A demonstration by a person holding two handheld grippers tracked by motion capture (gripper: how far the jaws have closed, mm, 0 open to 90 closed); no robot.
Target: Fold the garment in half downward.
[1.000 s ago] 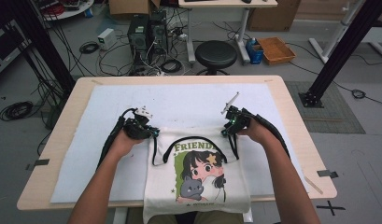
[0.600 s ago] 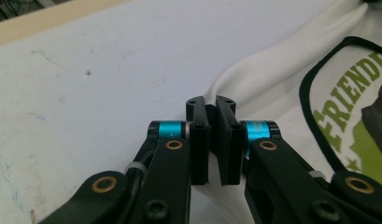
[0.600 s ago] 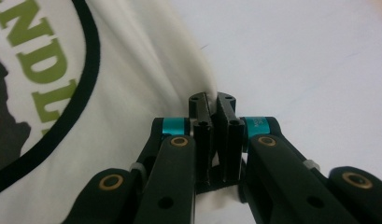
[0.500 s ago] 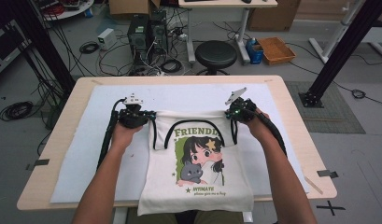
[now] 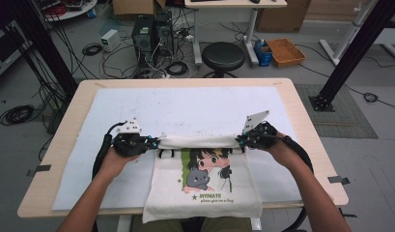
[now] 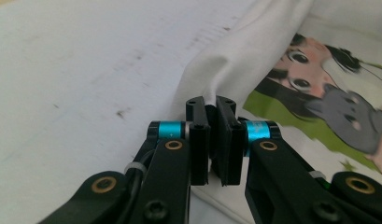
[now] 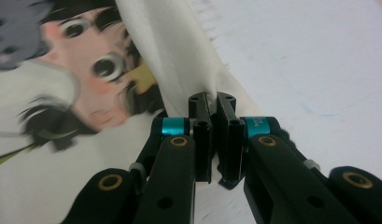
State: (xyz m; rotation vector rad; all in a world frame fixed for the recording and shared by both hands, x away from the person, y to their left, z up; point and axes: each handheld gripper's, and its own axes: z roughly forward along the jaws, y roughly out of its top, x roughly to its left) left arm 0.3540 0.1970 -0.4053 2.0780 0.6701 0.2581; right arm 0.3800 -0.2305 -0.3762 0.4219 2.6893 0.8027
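Tote bag (image 5: 202, 186), one, lies printed side up between two grippers. Left gripper (image 5: 155, 141) and right gripper (image 5: 239, 139) each have their jaws pinched tight on its folded-over top edge; beyond them stretches one white mat (image 5: 195, 108).

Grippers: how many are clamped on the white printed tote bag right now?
2. The left gripper pinches the far left corner of the white printed tote bag; the right gripper pinches its far right corner. Both jaw pairs are closed on fabric.
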